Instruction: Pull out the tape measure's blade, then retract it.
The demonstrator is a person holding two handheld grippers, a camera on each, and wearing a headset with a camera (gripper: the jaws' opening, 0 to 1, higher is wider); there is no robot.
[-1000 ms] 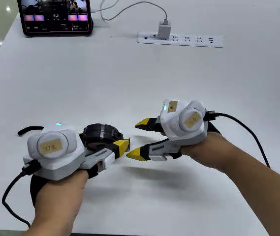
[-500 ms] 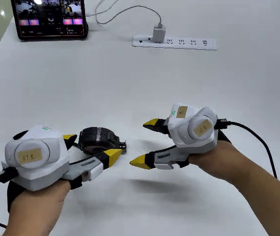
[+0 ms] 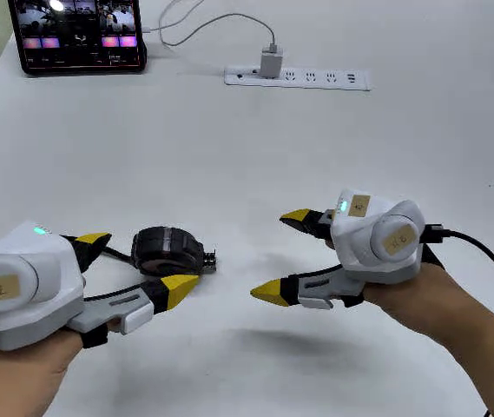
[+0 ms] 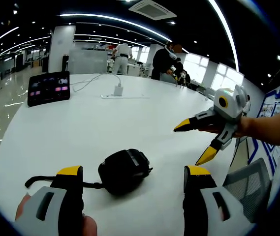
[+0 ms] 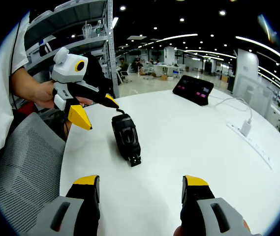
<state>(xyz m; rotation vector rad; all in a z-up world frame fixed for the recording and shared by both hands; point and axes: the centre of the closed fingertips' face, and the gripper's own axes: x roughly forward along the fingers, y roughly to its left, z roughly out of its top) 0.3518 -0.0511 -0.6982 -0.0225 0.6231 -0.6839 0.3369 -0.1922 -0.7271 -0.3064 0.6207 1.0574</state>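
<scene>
In the head view, the black tape measure (image 3: 168, 250) lies on the white table (image 3: 229, 148), its blade hook tucked against the case mouth. The left gripper (image 3: 136, 262) has its jaws spread wide, one yellow tip on each side of the tape measure, and we see no clamping. The right gripper (image 3: 281, 254) hovers near the tape measure on the hook side, apart from it, jaws also spread. Well beyond the tape measure sit a power strip (image 3: 299, 78) and a tablet (image 3: 77, 35).

In the left gripper view, the tape measure (image 4: 124, 170) rests between the left gripper's (image 4: 133, 173) separated jaws — a thin black strap (image 4: 36, 182) trails from it toward one jaw. The right gripper (image 4: 193, 143) hangs past the tape measure, parted.

In the right gripper view, the tape measure (image 5: 126, 137) lies ahead of the right gripper's (image 5: 140, 180) wide-apart jaws, hook toward us — the left gripper (image 5: 95, 109) sits at its far end.
</scene>
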